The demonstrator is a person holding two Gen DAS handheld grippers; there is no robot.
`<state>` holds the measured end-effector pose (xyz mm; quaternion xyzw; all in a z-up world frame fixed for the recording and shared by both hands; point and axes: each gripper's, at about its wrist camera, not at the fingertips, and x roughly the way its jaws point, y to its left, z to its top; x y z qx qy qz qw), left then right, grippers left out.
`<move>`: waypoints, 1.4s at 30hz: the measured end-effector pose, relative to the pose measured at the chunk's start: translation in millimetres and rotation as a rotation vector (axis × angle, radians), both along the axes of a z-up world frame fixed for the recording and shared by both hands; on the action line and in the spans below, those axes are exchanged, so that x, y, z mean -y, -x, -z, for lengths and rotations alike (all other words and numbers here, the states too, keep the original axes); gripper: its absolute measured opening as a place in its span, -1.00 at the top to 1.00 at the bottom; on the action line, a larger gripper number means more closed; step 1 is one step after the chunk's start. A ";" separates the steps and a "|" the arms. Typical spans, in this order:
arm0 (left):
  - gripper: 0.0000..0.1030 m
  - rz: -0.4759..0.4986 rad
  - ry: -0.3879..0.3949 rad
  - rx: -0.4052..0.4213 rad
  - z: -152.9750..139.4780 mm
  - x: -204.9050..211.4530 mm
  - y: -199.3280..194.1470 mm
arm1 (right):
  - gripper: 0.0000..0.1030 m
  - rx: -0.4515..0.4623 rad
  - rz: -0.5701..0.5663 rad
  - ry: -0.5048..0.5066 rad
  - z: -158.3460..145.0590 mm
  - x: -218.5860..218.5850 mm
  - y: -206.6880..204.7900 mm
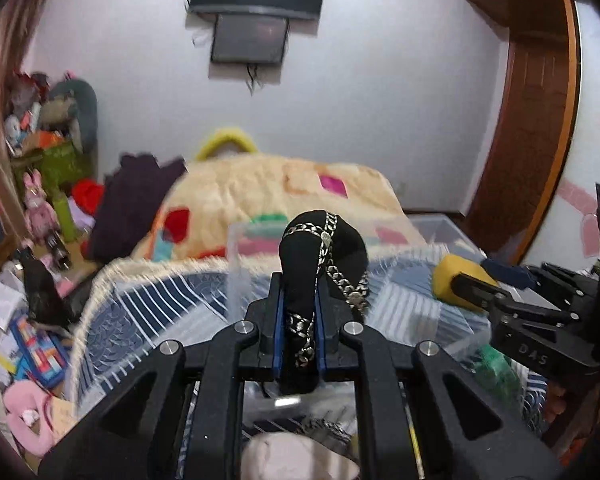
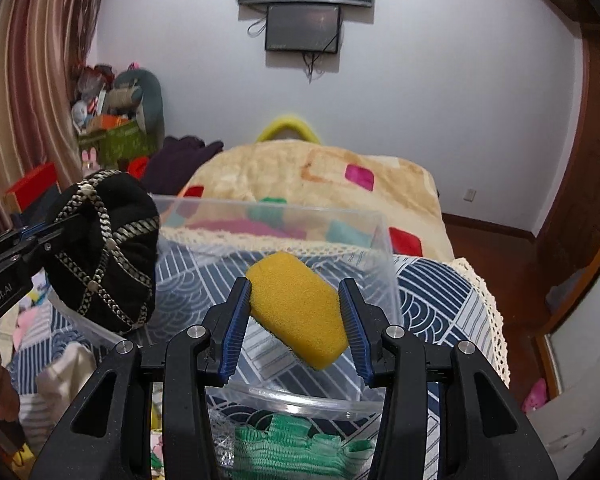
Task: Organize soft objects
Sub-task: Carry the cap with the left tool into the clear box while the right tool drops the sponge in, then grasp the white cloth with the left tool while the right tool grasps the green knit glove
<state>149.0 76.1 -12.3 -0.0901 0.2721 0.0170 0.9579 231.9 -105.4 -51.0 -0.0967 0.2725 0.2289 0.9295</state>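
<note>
My left gripper [image 1: 299, 300] is shut on a black soft cap with silver chain trim [image 1: 324, 248], held up above the bed; the cap also shows in the right wrist view [image 2: 104, 252]. My right gripper [image 2: 296, 308] is shut on a yellow sponge [image 2: 298, 314], held tilted above a clear plastic bin [image 2: 384, 280]. The sponge and right gripper also show in the left wrist view [image 1: 460, 280]. The clear bin looks empty; the bed cover shows through it.
The bin stands on a bed with a blue-and-white patterned cover [image 2: 432, 292] and a cream blanket [image 2: 312, 176]. A green knitted cloth [image 2: 300, 448] and a pale cloth [image 1: 296, 460] lie near me. Cluttered toys and boxes [image 1: 44, 152] stand at the left.
</note>
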 end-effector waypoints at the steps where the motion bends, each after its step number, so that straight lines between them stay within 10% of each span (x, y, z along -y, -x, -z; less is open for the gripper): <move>1: 0.77 0.007 0.009 -0.020 3.6 0.4 -2.6 | 0.18 -0.004 -0.004 0.014 1.3 -1.6 -0.2; 10: 0.74 0.021 0.027 -0.081 13.1 8.7 -9.6 | 0.13 -0.022 -0.030 0.064 3.7 -9.4 -0.1; 15: 0.07 0.018 0.026 -0.095 16.8 9.8 -7.4 | -0.20 -0.019 -0.032 0.061 1.3 -9.9 1.6; 20: -0.01 0.040 0.046 -0.092 13.3 10.4 1.0 | -0.24 0.003 -0.032 0.052 -4.5 -7.7 7.3; 42: -0.58 0.031 -0.008 0.101 -23.9 15.8 89.1 | -0.53 0.151 -0.033 -0.098 -38.6 40.9 70.3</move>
